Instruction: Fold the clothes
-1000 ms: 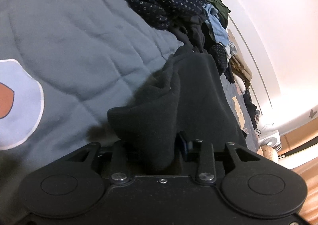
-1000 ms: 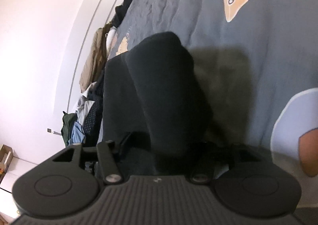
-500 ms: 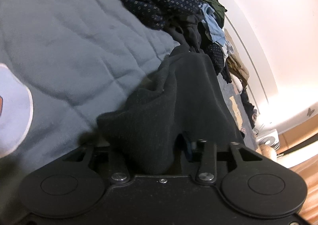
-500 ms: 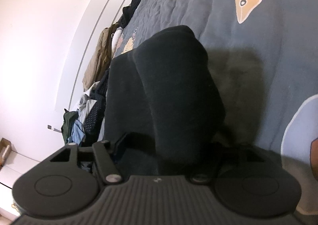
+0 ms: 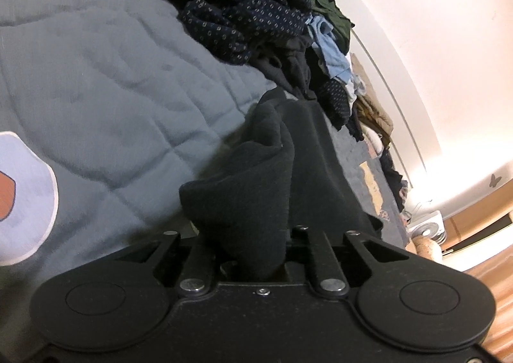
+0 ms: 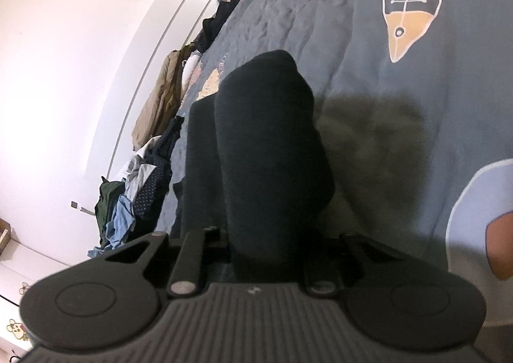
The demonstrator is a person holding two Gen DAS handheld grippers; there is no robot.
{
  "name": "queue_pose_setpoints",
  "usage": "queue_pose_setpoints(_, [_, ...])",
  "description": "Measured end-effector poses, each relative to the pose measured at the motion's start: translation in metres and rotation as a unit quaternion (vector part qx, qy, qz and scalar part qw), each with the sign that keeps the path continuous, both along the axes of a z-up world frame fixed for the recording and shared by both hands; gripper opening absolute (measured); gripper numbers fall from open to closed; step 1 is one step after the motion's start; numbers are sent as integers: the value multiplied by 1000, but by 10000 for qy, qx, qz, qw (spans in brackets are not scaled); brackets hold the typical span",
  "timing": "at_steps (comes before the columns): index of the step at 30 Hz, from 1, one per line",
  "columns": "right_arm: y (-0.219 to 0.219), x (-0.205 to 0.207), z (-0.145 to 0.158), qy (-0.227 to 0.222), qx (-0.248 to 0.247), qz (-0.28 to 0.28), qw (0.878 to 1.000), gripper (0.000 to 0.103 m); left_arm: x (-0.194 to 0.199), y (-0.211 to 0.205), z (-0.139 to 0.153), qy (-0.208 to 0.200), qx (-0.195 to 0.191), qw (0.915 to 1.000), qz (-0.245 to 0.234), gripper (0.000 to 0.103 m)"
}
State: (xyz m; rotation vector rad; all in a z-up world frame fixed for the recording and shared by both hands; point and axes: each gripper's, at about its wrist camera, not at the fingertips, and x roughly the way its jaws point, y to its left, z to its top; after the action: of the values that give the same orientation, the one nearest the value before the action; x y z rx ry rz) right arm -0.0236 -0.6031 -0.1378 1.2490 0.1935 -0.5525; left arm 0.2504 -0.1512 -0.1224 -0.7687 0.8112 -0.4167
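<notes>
- In the left wrist view our left claw [image 5: 253, 244] sits at the bottom centre of the frame, clamped on a bunched edge of a black fleece garment [image 5: 288, 170]; the fingers themselves are buried in the fabric.
- From that grip the garment runs up and to the right through the middle of the frame, folded over itself into thick ridges, above the grey quilted bedspread [image 5: 96, 74].
- In the right wrist view our right claw [image 6: 266, 250] is at the bottom centre, likewise closed on a thick roll of the same black fleece garment [image 6: 263, 145], which rises through the centre of the frame and hides the fingertips.
- The garment throws a dark shadow on the bedspread [image 6: 352, 10] just to its right.
- A fish-skeleton print [image 6: 407, 20] in white and orange marks the bedspread at the upper right of that frame.
- A pale round patch with an orange shape [image 5: 22, 196] shows on the bedspread at the left edge of the left wrist frame.
- A heap of unfolded clothes [image 5: 243, 7], topped by a navy piece with small pale dots, lies at the upper centre of the left wrist frame, with light blue and dark green pieces beside it along the white wall [image 5: 433, 26].
- The same heap [image 6: 134, 193] appears at the lower left of the right wrist frame, and a tan garment [image 6: 163, 97] lies above it.
</notes>
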Motion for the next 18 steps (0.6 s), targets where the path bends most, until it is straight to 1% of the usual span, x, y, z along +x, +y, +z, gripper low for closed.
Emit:
queue_pose_setpoints(5, [12,-16,6,-71,138,3,9999,18,-9,12,9,4,-139,9999,10,13])
queue_pose_setpoints(12, [32,-44,12,-83,350,-22,9993,17,-30,29,23,10,-146,9999,-59,13])
queue_pose_setpoints(18, [58,-72,16,-16,317,3,9995,17,-56,50,21,164,-160,9997,-5,13])
